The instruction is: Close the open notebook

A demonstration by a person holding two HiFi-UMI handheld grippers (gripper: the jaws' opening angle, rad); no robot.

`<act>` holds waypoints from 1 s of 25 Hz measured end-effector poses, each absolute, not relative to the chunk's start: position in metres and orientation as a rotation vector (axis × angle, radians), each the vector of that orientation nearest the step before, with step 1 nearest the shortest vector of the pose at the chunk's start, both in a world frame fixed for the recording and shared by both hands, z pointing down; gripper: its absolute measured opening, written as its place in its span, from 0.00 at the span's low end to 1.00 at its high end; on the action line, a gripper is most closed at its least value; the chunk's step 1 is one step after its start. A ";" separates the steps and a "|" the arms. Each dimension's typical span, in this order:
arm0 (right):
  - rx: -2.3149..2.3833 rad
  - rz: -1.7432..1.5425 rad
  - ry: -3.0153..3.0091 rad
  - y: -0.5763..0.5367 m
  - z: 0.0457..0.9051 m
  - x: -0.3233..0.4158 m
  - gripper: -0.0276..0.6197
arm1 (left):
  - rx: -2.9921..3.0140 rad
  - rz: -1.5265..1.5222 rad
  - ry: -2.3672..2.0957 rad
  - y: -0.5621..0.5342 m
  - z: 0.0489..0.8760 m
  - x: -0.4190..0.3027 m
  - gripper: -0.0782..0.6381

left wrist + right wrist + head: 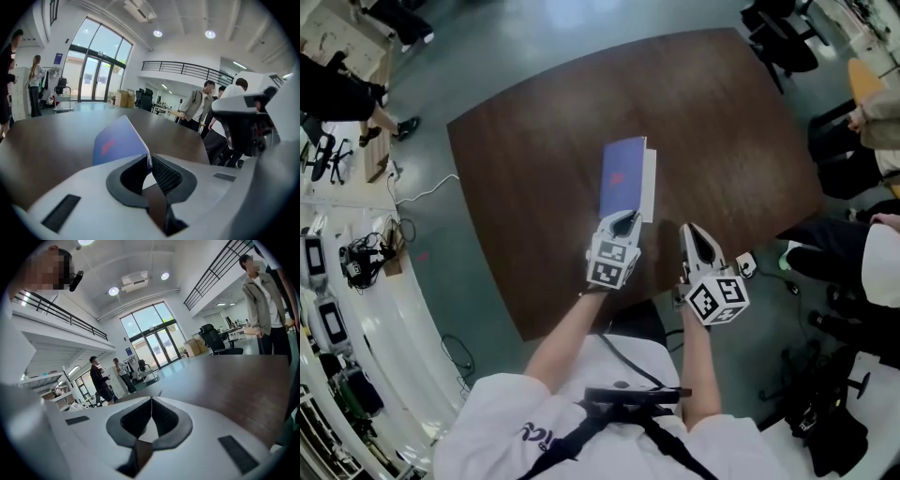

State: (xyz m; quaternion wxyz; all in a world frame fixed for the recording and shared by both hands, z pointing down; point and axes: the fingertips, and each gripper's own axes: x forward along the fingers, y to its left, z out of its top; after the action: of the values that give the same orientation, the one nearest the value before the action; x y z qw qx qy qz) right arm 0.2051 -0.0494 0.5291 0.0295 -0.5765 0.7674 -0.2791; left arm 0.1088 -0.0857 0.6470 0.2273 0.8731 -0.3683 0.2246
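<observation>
Head view: notebook long axis near-to-far

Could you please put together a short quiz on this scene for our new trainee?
1. True or false: the right hand-held gripper has its jaws shut on the notebook.
2. What is the left hand-held gripper clamped on? A) the notebook's blue cover; B) a pen; C) a cable.
3. In the head view, which hand-held gripper is nearer the notebook?

Key
1. False: its jaws are together with nothing between them.
2. A.
3. The left one.
</observation>
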 end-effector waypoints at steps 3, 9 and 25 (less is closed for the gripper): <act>-1.798 -0.872 2.343 -0.045 0.536 0.217 0.05 | 2.366 0.710 -0.953 -0.077 0.679 0.133 0.17; -1.798 -0.887 2.324 -0.042 0.544 0.226 0.05 | 2.250 0.875 -0.871 -0.070 0.737 0.148 0.17; -1.689 -0.741 2.441 -0.038 0.488 0.178 0.05 | 2.400 0.506 -1.041 -0.081 0.595 0.096 0.17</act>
State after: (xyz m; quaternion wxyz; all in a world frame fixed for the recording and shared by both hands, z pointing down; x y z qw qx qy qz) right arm 0.1778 -0.0378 0.4883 0.0410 -0.5517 0.7971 -0.2421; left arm 0.0957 -0.0813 0.5952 0.2362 0.8752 -0.3796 0.1846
